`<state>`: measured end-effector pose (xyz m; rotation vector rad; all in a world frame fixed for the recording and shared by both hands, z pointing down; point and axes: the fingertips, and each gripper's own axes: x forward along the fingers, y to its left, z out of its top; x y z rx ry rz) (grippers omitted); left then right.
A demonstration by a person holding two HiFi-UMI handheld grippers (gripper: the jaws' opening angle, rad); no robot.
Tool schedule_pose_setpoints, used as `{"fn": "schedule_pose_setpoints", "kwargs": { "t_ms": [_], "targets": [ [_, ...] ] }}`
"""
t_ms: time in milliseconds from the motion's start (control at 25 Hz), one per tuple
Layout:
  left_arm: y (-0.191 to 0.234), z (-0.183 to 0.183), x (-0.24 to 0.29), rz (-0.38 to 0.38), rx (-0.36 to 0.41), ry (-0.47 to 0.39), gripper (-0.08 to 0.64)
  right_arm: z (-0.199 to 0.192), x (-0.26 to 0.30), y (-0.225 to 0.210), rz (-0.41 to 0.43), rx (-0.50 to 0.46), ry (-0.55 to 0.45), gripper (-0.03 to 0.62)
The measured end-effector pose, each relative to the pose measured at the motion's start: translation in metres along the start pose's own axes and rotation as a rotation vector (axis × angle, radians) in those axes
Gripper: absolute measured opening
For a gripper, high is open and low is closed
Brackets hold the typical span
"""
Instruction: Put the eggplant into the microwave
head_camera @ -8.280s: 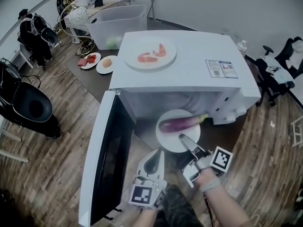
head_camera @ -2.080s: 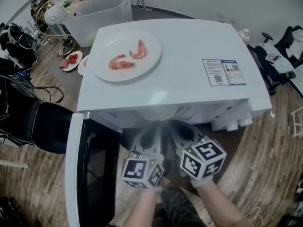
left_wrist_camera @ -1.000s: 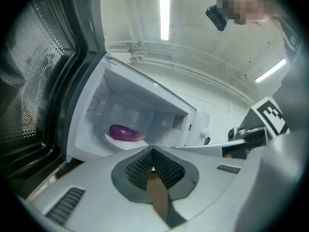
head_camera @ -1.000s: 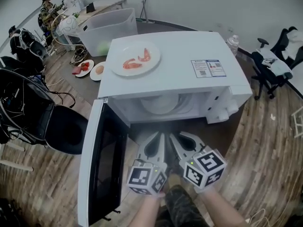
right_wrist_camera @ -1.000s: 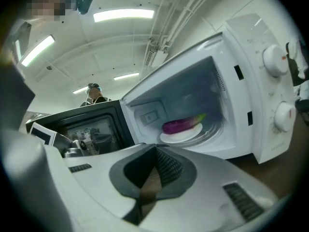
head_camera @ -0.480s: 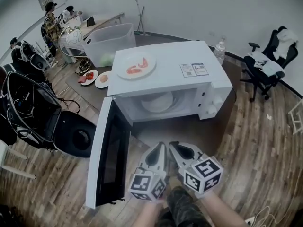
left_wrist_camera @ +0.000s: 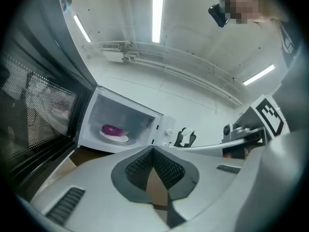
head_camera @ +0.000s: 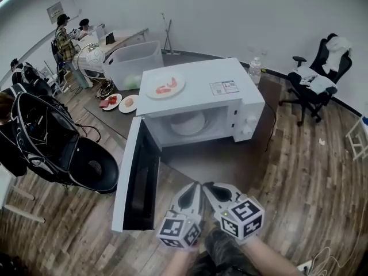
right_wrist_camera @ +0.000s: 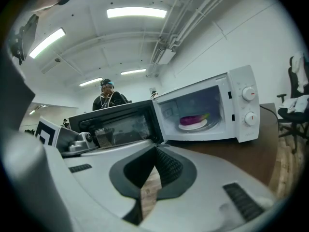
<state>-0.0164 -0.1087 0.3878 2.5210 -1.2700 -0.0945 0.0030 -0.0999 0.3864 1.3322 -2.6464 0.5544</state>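
Eggplant (right_wrist_camera: 194, 118), long, purple and glossy, lies on a round white plate (right_wrist_camera: 193, 124) inside the white box-shaped microwave (head_camera: 201, 88), so the job looks done as far as placing goes. From where the person stands, the oven sits at 12 o'clock on the dark brown bench (head_camera: 236, 160). Its black-windowed door (head_camera: 138, 180) hangs wide open and swings out toward 7 o'clock, which leaves the cavity clear to see into.

The eggplant's long axis runs across the cavity from 9 o'clock to 3 o'clock, level on the plate. Its greenish stalk end points to 3 o'clock, toward the two control knobs (right_wrist_camera: 249, 105). Laid crosswise like that, it sits wholly on the plate and should clear the door, I'd say.

The left gripper (head_camera: 194, 186) and the right gripper (head_camera: 208, 186) hang side by side at 6 o'clock, well apart from the oven. Each has its jaws pressed together with nothing between them, which is sensible with nothing left to carry.

A second white plate with pink shrimp pieces (head_camera: 165, 85) rests on the oven's roof at about 10 o'clock and has no part in this.
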Motion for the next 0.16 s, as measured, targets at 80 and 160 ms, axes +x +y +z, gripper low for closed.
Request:
{"fn": "schedule_pose_setpoints", "kwargs": {
  "t_ms": [80,160],
  "targets": [
    [-0.005,0.0,-0.009,-0.002,0.0,0.003,0.0,-0.003,-0.007,0.007,-0.003,0.0,0.002,-0.003],
    [-0.011,-0.001,-0.017,-0.003,-0.004,0.005,0.0,-0.007,-0.014,0.013,-0.006,-0.002,0.005,-0.003]
  ]
}}
